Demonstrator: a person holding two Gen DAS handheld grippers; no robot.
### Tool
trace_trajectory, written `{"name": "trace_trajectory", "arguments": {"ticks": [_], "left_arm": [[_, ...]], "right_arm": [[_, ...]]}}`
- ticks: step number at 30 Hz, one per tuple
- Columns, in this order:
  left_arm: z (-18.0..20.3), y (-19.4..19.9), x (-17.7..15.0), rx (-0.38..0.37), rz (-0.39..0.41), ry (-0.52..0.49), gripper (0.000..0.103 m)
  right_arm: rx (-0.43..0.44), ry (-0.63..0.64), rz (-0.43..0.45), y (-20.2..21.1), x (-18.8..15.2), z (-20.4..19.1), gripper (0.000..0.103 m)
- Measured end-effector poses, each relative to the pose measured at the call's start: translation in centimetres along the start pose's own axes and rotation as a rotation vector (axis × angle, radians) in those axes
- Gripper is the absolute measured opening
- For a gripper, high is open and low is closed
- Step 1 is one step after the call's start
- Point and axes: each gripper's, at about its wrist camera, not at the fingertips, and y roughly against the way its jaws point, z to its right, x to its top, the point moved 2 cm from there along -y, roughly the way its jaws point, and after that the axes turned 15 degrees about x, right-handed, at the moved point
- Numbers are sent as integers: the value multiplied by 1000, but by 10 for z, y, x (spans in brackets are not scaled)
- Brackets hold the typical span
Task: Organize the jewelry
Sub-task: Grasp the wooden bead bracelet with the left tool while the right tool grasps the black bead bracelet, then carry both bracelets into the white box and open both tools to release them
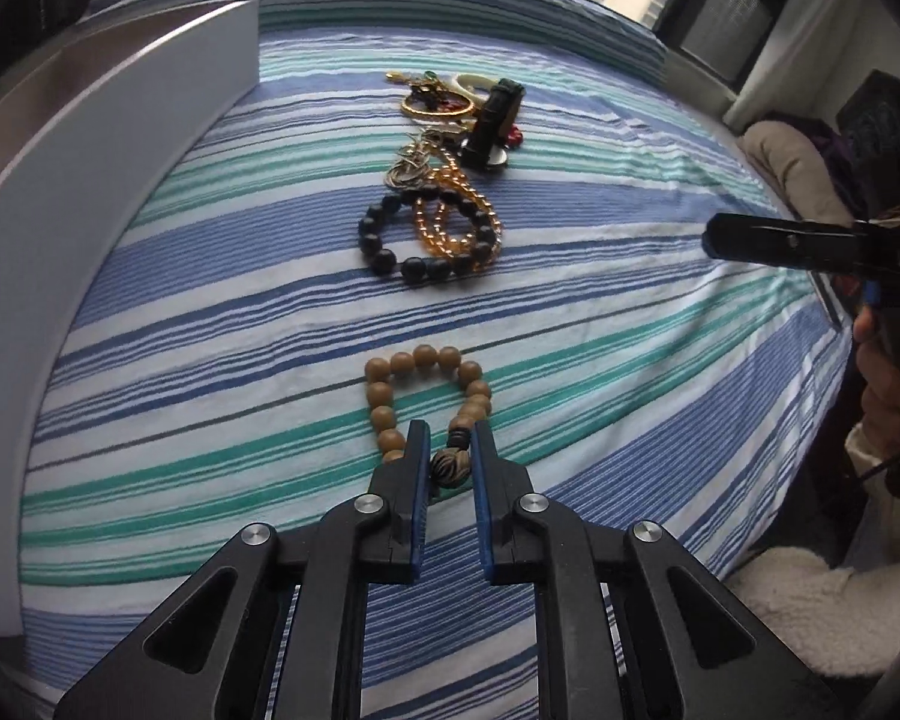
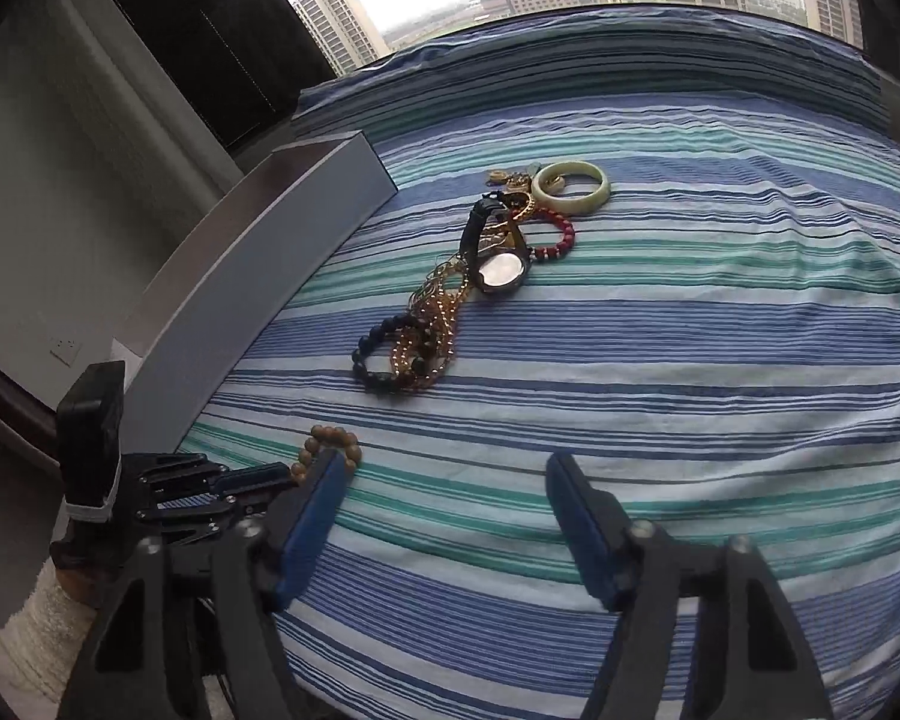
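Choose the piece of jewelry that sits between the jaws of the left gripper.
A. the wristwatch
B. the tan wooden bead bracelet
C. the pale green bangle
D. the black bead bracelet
B. In the left wrist view, the left gripper has its jaws on either side of the striped bead of the tan wooden bead bracelet, while the other pieces lie farther up the striped bedsheet.

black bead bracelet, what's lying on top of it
A gold bead strand loops across the right side of the black bead bracelet, over several of its beads. A thin chain touches its far edge. Beads beneath the strand are partly hidden.
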Motion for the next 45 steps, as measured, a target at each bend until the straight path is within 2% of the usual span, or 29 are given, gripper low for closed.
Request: {"name": "trace_trajectory", "arguments": {"ticks": [1, 3, 6, 13, 16, 18, 20, 25, 31, 35, 39, 45], "left_arm": [[-7, 1, -1, 4, 0, 36, 11], [-19, 1, -3, 2, -7, 95, 11], [-29, 4, -5, -5, -9, 153, 11], [-39, 15, -7, -33, 14, 216, 11], [-40, 17, -7, -26, 15, 238, 11], [-42, 23, -6, -24, 17, 261, 11], [-45, 34, -4, -19, 31, 287, 11], [-61, 81, 6, 16, 94, 339, 11], [-99, 152, 24, 104, 205, 401, 11], [-138, 180, 42, 253, 252, 426, 11], [-185, 170, 61, 414, 243, 472, 11], [-249, 118, 62, 509, 139, 589, 11]], "right_arm": [[44, -37, -45, -18, 13, 5, 40], [105, -113, -124, -55, 36, 13, 38], [116, -182, -198, -98, 57, 17, 34], [-50, -112, -270, -148, 69, 6, 29], [-121, -90, -300, -169, 66, 6, 17], [-148, -58, -291, -172, 67, 3, 13], [-130, -51, -262, -164, 70, -4, 13], [-78, 75, -210, -123, 86, -52, 12], [22, 218, -177, -88, 111, -127, 12], [104, 303, -164, -95, 132, -181, 12], [163, 379, -161, -124, 151, -231, 12], [181, 439, -196, -201, 173, -278, 12]]}}
